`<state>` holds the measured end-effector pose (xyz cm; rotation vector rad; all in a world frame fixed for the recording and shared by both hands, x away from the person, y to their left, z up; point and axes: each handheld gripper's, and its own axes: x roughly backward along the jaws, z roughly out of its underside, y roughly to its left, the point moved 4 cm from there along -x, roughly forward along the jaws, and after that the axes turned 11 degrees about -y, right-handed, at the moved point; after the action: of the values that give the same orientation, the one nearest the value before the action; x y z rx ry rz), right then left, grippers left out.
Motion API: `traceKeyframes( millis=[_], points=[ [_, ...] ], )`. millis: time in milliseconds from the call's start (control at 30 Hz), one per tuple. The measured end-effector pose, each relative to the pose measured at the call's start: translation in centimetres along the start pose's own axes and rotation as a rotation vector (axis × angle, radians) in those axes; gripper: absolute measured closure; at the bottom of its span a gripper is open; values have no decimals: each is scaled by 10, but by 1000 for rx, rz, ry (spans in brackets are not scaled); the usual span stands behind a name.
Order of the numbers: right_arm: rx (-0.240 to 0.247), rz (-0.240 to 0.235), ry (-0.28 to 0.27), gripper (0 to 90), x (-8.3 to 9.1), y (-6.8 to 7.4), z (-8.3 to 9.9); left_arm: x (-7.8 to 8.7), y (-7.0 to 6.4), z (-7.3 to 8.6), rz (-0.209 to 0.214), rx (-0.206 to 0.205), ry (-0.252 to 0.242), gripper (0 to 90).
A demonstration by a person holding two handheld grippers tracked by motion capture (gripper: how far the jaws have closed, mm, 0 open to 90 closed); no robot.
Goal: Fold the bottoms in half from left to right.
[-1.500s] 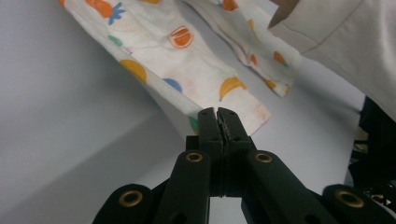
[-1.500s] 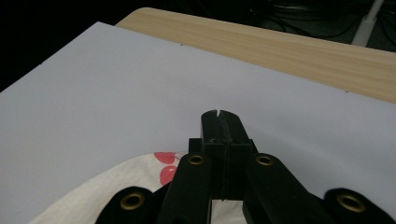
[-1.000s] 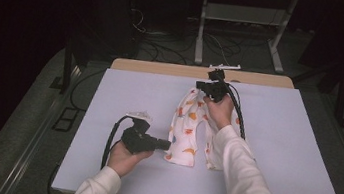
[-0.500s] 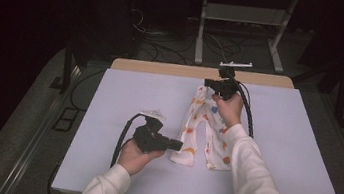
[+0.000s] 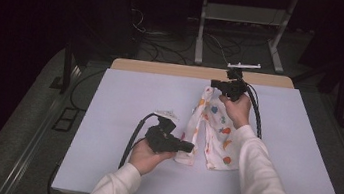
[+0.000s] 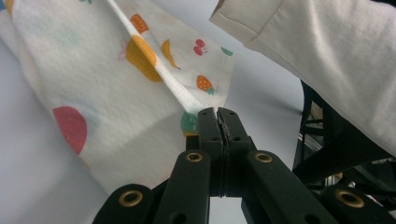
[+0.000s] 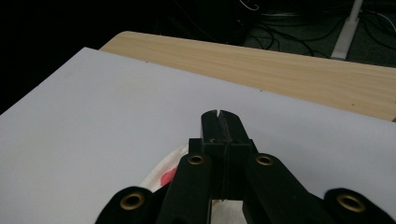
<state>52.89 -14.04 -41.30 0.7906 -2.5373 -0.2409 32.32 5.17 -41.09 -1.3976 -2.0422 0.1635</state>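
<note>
White cotton-looking cloth (image 5: pixel 213 132) with little fruit prints all over it (strawberries, cherries, orange blobs, a red half-circle) is stretched out in the middle of the counter (image 5: pixel 119 100), which has a pale lilac sheet over it and a strip of light wood showing along the far edge.

From where I'm standing, the person has one gripper in each hand. The left gripper (image 5: pixel 188 147) is down near the front, pointing sideways at the near left corner of the cloth. On the left gripper view its fingers (image 6: pixel 209 122) are clenched tight on a hemmed edge of the fabric, with the rest of the cloth fanning away up and to the left. A white sleeve (image 6: pixel 322 51) crosses the top right of that view.

The right gripper (image 5: pixel 216 84) is at the far end of the cloth, close to the wooden strip, with its black cable looping back along the arm. On the right gripper view the fingers (image 7: pixel 211 122) are pressed together, and a bit of the white cloth with a red spot peeks out underneath them. Honestly can't tell whether they're actually pinching the fabric or just closed right above it.

The cloth looks partly folded lengthwise, running between the two grippers, its near end lying flat on the sheet.
</note>
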Motion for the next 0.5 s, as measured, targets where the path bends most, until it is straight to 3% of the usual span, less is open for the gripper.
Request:
traceKeyframes(
  millis=[267,500],
  points=[
    [-33,-32,7,890,2,-20,8,-24,-7,-4,33,-14,38,889],
    [-30,-51,1,890,1,-32,12,-40,-10,-7,52,-15,51,889]
  ],
)
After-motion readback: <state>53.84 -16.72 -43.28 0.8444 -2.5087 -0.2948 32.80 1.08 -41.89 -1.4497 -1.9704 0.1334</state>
